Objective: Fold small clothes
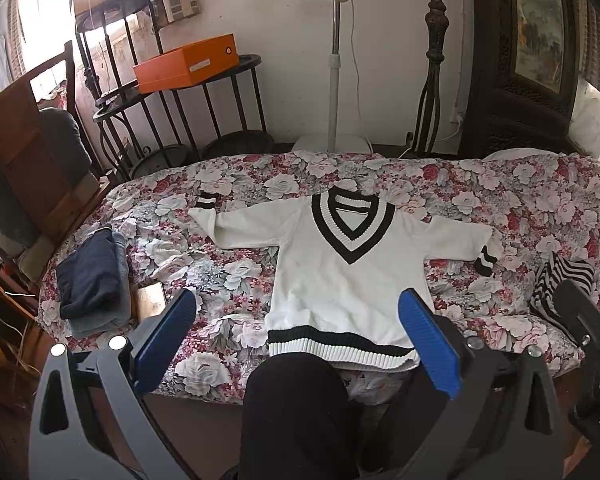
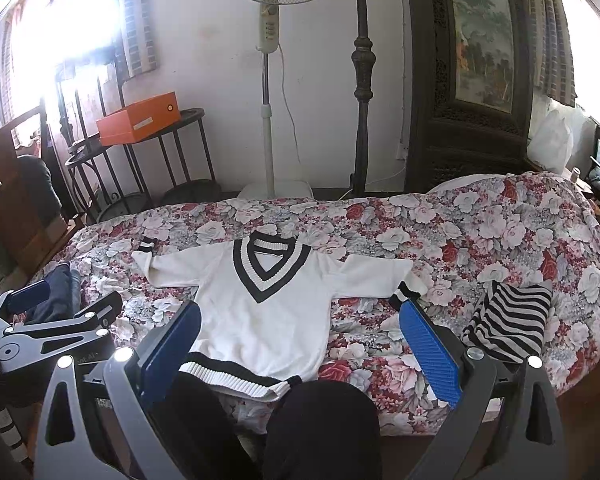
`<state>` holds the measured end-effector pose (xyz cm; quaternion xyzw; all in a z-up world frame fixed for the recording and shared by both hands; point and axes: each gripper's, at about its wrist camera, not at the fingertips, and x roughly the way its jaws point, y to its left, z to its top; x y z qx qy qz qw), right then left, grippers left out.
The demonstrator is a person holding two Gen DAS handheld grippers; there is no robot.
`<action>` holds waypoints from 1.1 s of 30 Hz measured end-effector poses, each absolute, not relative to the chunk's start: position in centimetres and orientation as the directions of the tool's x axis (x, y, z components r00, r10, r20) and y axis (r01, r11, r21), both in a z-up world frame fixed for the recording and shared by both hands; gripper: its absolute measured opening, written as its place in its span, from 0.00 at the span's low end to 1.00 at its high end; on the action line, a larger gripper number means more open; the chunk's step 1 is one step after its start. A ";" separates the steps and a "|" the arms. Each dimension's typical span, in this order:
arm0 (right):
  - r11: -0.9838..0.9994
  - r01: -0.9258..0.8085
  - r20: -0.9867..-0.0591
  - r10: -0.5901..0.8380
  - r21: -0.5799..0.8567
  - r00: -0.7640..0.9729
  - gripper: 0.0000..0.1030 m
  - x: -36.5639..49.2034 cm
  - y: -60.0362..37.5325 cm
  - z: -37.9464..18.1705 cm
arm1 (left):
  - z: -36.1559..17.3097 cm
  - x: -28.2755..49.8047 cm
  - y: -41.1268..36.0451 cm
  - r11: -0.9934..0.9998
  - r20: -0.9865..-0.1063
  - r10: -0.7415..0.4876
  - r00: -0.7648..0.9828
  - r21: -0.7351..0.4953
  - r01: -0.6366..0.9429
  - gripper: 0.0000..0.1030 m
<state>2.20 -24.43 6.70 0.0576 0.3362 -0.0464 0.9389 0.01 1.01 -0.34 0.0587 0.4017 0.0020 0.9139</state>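
Both grippers, left [image 1: 300, 340] and right [image 2: 304, 348], hung wide open and empty above the white sweater [image 1: 340, 272], spread flat on the floral bedspread [image 1: 520, 208]; best pinch a sleeve cuff first.

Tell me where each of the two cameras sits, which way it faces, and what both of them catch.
Left wrist view: on the left gripper, held low at the bed's near edge, facing the white knit V-neck sweater with black trim; its open jaws, a black-clad knee and the right gripper show.
Right wrist view: on the right gripper, facing the same way from further right; its open jaws, two knees and the left gripper show.
Shared: sweater, floral quilt, black-and-white striped cloth, orange box.
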 end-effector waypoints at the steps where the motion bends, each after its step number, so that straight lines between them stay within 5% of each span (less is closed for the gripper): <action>1: 0.989 0.126 -0.637 -0.048 0.077 0.770 0.97 2.2 -24.4 6.7 | -0.3 0.0 1.1 0.993 -0.734 0.051 0.677 0.109 0.043 0.95; 33: 0.988 0.126 -0.639 -0.043 0.086 0.768 0.97 2.2 -24.6 6.8 | -0.3 0.1 0.9 0.993 -0.736 0.052 0.675 0.112 0.045 0.96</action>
